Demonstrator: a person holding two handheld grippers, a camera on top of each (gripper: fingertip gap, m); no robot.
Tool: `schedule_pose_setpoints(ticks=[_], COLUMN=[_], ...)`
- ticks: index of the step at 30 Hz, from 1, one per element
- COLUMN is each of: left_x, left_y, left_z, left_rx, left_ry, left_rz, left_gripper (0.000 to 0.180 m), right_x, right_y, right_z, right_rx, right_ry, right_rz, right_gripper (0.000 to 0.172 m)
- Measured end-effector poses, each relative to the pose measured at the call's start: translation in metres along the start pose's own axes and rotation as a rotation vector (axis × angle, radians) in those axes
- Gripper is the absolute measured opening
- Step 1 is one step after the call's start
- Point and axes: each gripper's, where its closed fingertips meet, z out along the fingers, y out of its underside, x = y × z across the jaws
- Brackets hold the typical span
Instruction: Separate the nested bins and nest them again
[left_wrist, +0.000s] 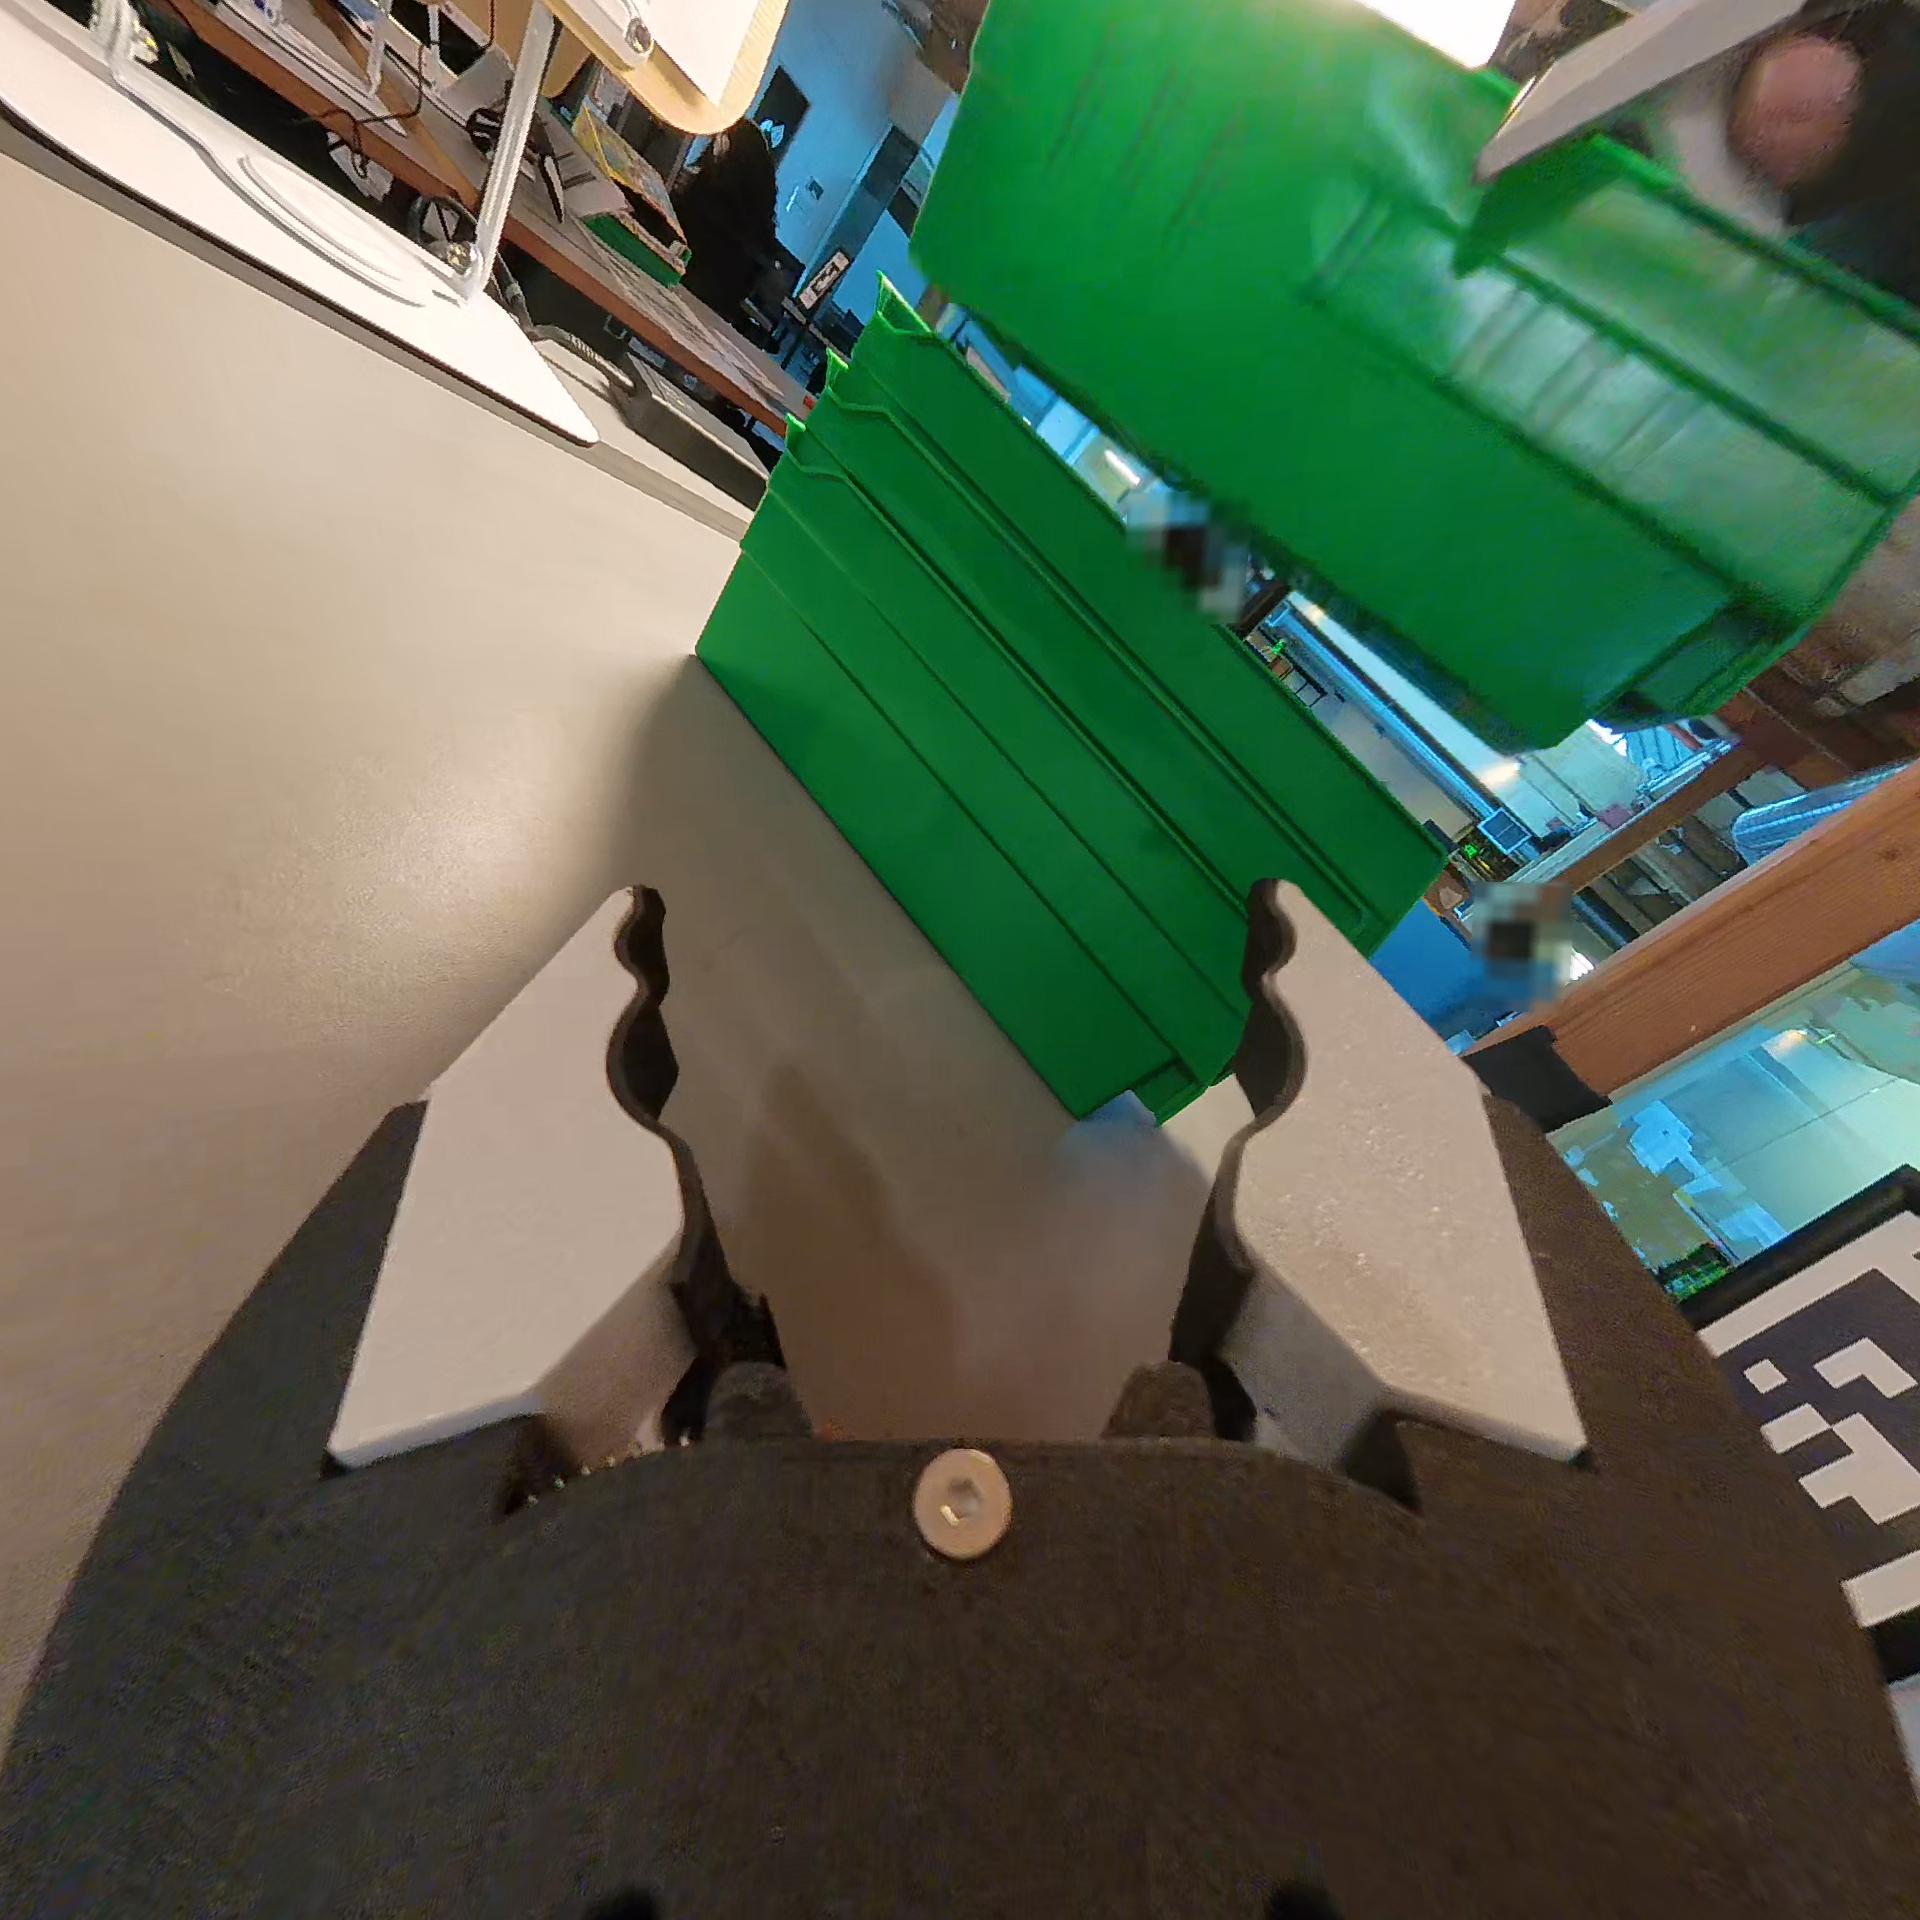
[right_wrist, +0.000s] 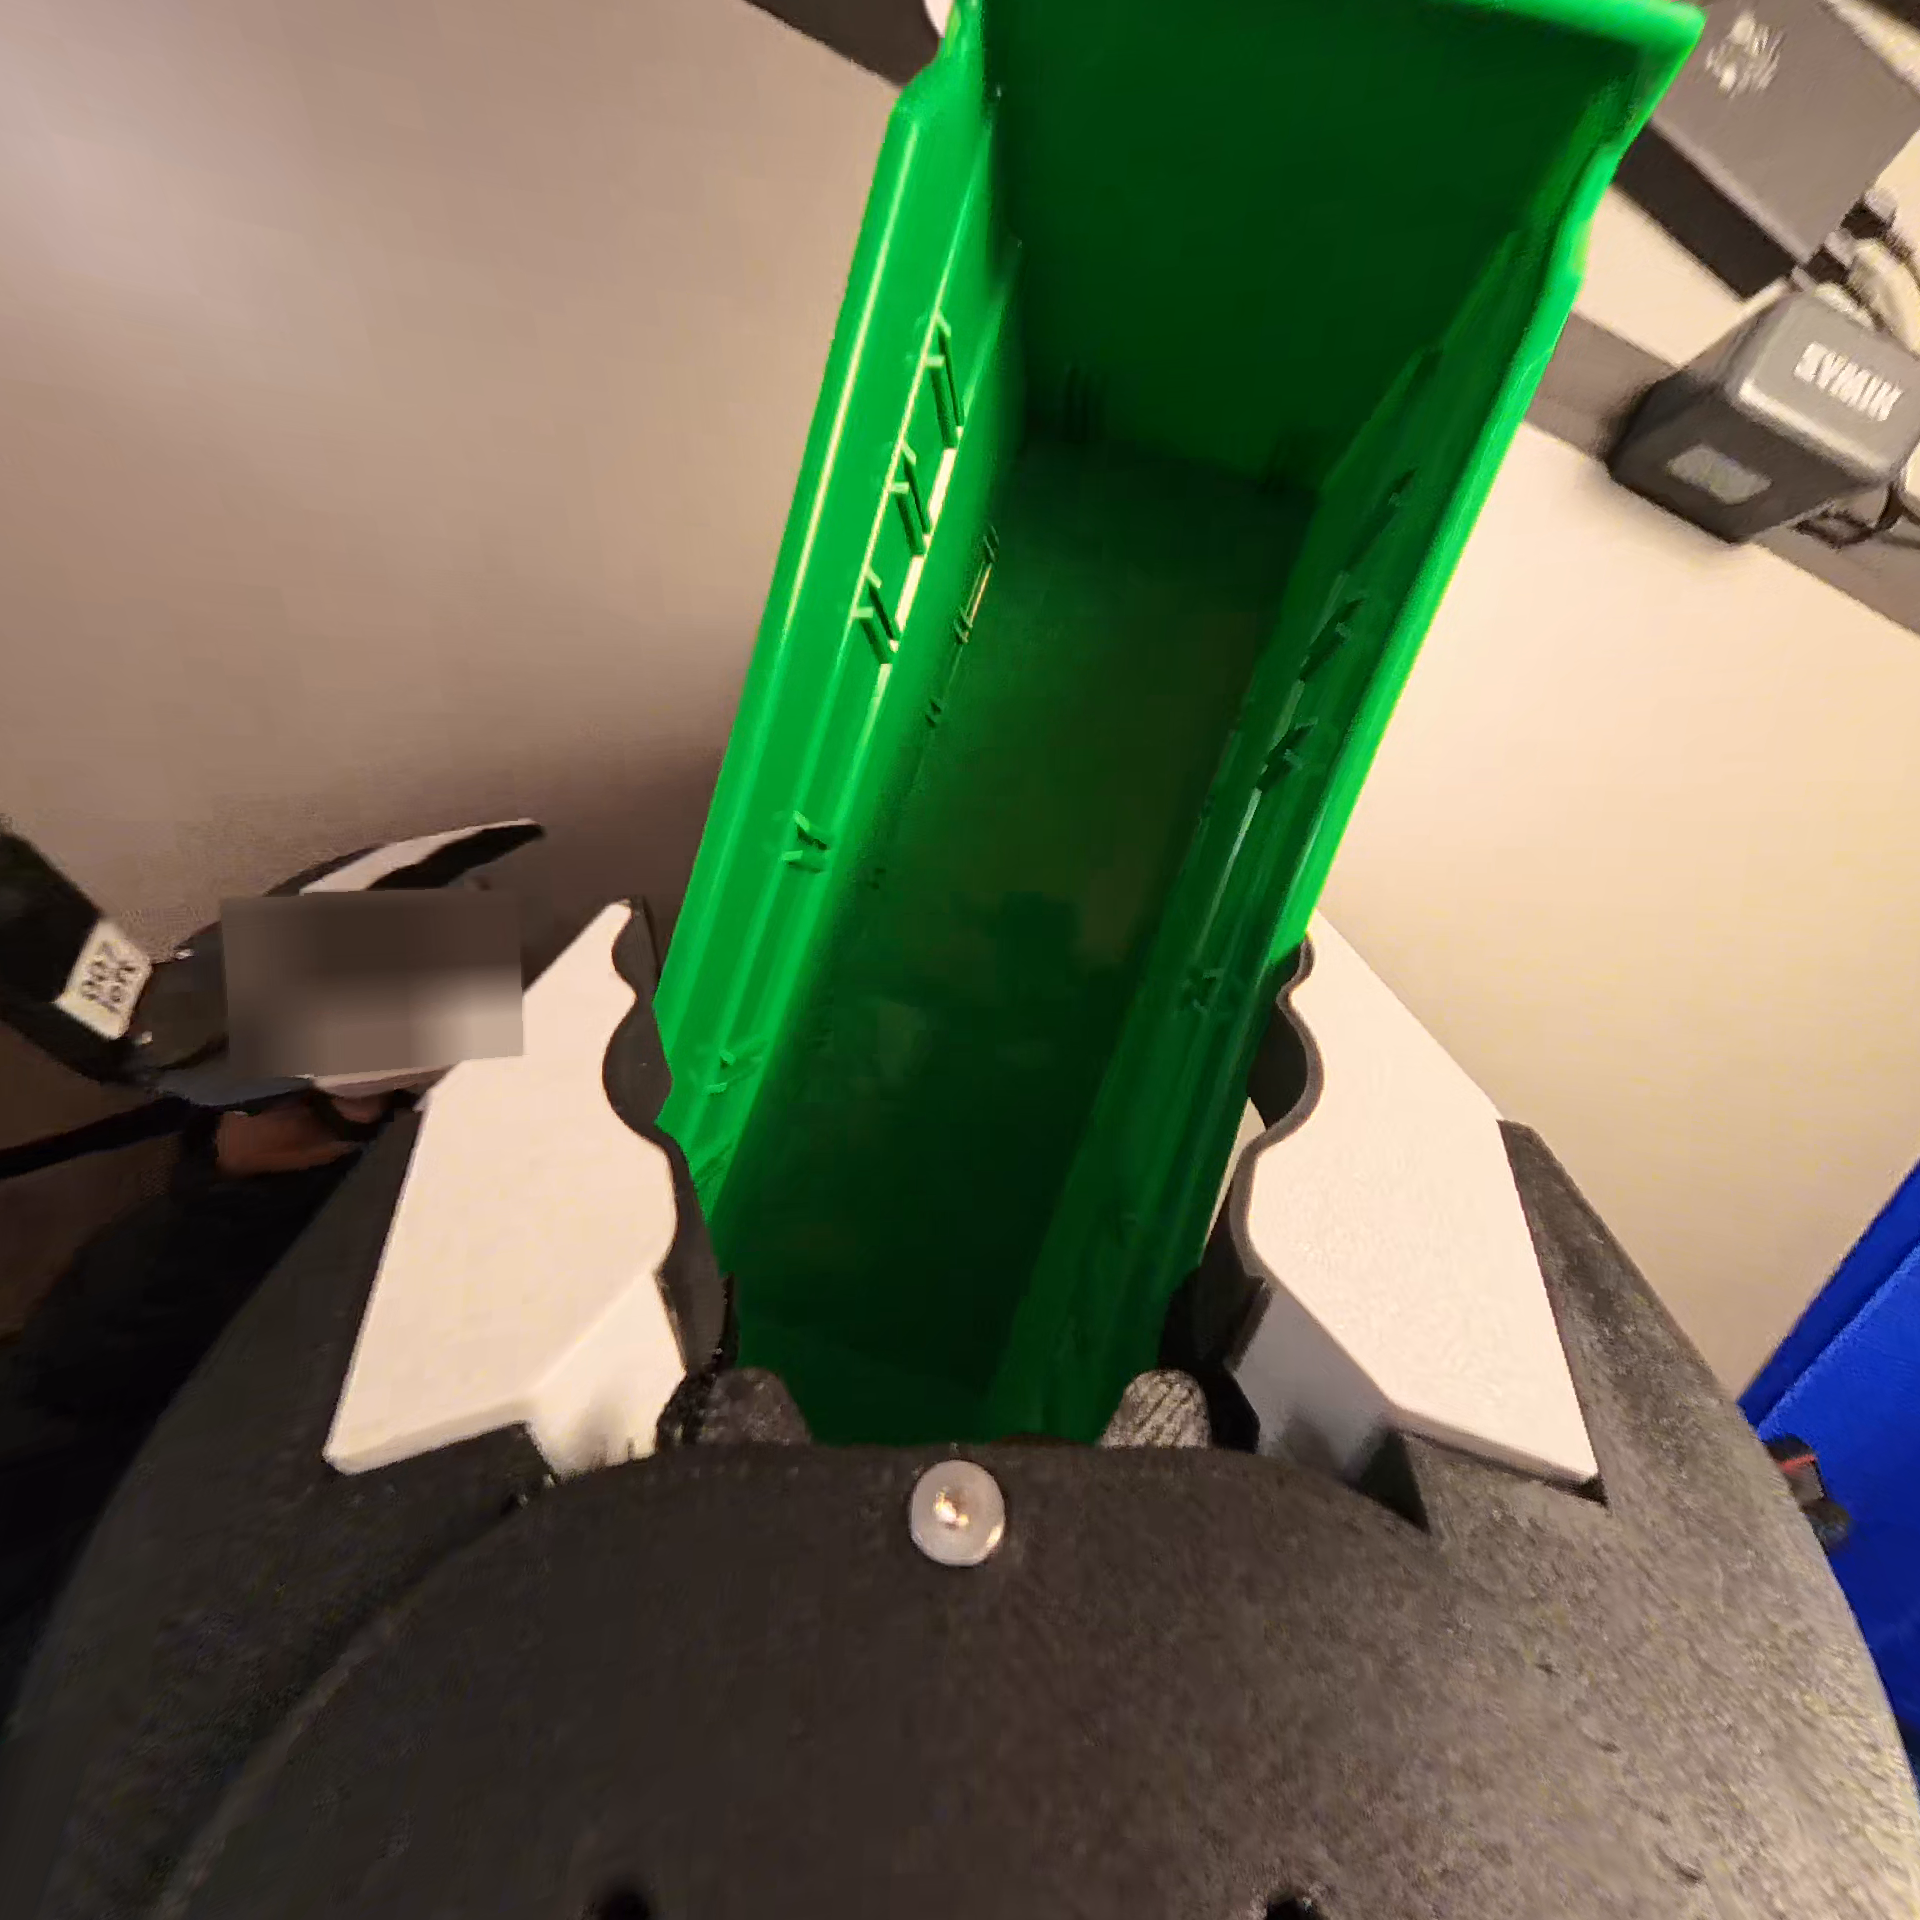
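A stack of nested green bins (left_wrist: 997, 748) stands on the grey table (left_wrist: 312, 727), seen in the left wrist view. My left gripper (left_wrist: 956, 904) is open and empty just in front of the stack, with its right fingertip (left_wrist: 1278, 935) close by the stack's near corner. My right gripper (right_wrist: 966, 935) is shut on a single green bin (right_wrist: 1122, 623), with its pads pressed on the bin's two long sides. The bin's open top faces the camera. In the left wrist view this bin (left_wrist: 1351, 364) hangs in the air above the stack, with a finger of the right gripper (left_wrist: 1621, 94) on it.
A white flat base with a clear stand (left_wrist: 312, 239) lies at the table's far left. Black devices with cables (right_wrist: 1766, 436) sit at the far edge. A blue object (right_wrist: 1849, 1351) is at the right. A black-and-white patterned board (left_wrist: 1818, 1455) and a wooden beam (left_wrist: 1714, 935) lie to the right.
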Motion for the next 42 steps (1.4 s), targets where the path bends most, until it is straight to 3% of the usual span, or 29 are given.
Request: schedule_pose_setpoints(ticks=[4, 7, 12, 16, 21, 25, 30, 36, 42], left_x=[-0.004, -0.017, -0.043, -0.046, -0.051, -0.054, -0.054, -0.054, -0.055], left_y=[-0.004, -0.016, -0.038, -0.037, -0.041, -0.043, -0.043, -0.043, -0.043], left_z=[-0.005, -0.016, -0.041, -0.048, -0.057, -0.060, -0.059, -0.059, -0.059], left_rx=[0.007, 0.040, 0.096, 0.068, 0.085, 0.089, 0.083, 0.085, 0.082], left_ry=[-0.014, -0.059, -0.123, -0.108, -0.131, -0.131, -0.126, -0.123, -0.129], left_rz=[0.015, 0.036, 0.023, 0.010, 0.009, 0.001, -0.001, -0.004, -0.005], left_gripper=[0.111, 0.111, 0.111, 0.111, 0.110, 0.110, 0.110, 0.110, 0.110], right_x=[-0.031, -0.062, -0.118, -0.163, -0.157, -0.138, -0.142, -0.155, -0.036], right_y=[-0.017, -0.022, -0.016, -0.002, 0.014, 0.018, 0.018, 0.001, 0.009], right_z=[-0.016, -0.004, 0.058, 0.118, 0.178, 0.200, 0.195, 0.119, 0.060], right_rx=[0.084, 0.097, 0.069, 0.029, -0.020, 0.003, 0.027, 0.194, 0.220], right_ry=[-0.061, -0.112, -0.206, -0.266, -0.190, -0.092, -0.095, -0.249, 0.102], right_rz=[-0.022, -0.039, -0.047, -0.055, -0.007, 0.014, 0.007, -0.035, -0.053], right_gripper=[0.116, 0.116, 0.118, 0.118, 0.118, 0.125, 0.135, 0.142, 0.156])
